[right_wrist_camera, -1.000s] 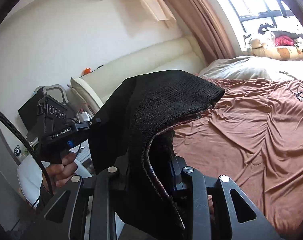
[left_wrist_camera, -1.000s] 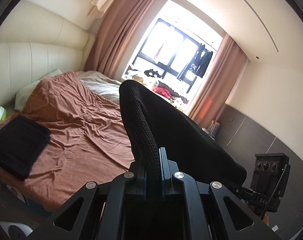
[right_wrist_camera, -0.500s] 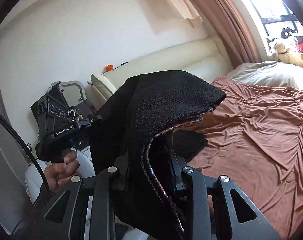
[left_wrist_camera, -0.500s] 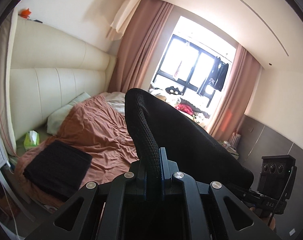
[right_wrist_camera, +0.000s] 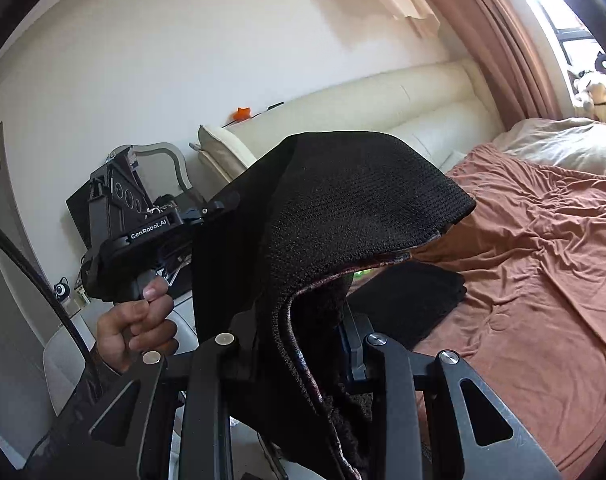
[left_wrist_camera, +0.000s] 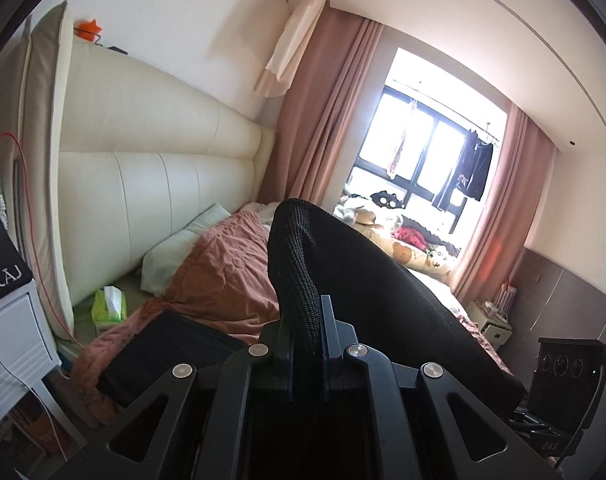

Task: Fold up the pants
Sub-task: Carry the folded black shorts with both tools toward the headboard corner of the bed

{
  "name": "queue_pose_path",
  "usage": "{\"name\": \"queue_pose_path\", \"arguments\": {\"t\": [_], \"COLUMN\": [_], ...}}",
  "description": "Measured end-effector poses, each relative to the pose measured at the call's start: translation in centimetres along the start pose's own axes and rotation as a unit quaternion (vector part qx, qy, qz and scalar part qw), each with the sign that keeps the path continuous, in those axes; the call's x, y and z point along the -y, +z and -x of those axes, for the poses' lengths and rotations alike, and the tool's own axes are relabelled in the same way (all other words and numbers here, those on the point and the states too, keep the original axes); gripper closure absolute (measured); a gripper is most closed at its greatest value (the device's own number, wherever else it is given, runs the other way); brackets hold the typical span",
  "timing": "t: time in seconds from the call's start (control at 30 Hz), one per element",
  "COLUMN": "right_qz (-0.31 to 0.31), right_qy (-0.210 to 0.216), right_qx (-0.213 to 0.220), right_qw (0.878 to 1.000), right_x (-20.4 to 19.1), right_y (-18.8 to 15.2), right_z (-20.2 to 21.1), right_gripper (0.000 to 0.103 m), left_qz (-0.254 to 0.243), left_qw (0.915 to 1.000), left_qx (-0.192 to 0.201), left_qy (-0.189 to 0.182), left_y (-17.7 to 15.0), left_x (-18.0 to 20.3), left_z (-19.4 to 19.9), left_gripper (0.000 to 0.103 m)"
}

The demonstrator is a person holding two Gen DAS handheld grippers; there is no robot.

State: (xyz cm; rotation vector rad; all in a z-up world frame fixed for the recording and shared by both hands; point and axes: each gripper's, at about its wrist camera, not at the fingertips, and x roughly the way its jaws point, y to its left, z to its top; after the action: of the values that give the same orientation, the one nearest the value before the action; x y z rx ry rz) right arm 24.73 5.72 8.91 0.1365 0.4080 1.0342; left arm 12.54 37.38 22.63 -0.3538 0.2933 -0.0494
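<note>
Black knit pants hang in the air between both grippers, above the near corner of the bed. My left gripper is shut on one folded edge of the pants. My right gripper is shut on a thicker bunch of the same pants, whose reddish inner lining shows at the hem. In the right wrist view a hand holds the left gripper's body at the left. A folded black garment lies on the bed's near corner, also visible as the folded garment under the hanging cloth.
The bed carries a rumpled rust-brown cover and a cream padded headboard. A green tissue pack and a pillow lie near the headboard. A white bedside cabinet stands left. Plush toys line the window side.
Both grippers have swung toward the headboard end of the bed, carrying the pants. The folded black garment has slid closer to the middle of both views.
</note>
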Motion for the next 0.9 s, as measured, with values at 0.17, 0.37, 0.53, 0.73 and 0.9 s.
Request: {"name": "queue_pose_path", "arguments": {"t": [0.17,0.37,0.53,0.73,0.9], "right_qz": [0.011,-0.006,-0.026,-0.052,-0.083], "right_qy": [0.007,0.031,0.043,0.060,0.071], "right_qx": [-0.015,-0.040,-0.058,-0.082,-0.096], "right_qw": [1.000,0.999,0.997,0.993,0.989], "right_x": [1.5,5.0,8.4,11.0,12.8], "right_y": [0.9,1.1,1.1,0.7,0.1], "right_z": [-4.7,-11.4,-16.7,-22.0,-25.4], "right_gripper": [0.077,0.077,0.077,0.077,0.077], "left_qz": [0.013,0.006,0.005,0.016,0.022], "left_qw": [0.9997,0.9983,0.9962,0.9927,0.9891], "left_qx": [0.003,-0.007,-0.021,-0.042,-0.063], "left_qy": [0.020,0.058,0.085,0.112,0.131], "left_y": [0.2,0.3,-0.1,-0.8,-0.9], "left_x": [-4.2,-8.7,-12.2,-15.4,-17.0], "left_z": [-1.7,-4.8,-7.6,-10.5,-13.5], "left_gripper": [0.094,0.094,0.094,0.094,0.094]}}
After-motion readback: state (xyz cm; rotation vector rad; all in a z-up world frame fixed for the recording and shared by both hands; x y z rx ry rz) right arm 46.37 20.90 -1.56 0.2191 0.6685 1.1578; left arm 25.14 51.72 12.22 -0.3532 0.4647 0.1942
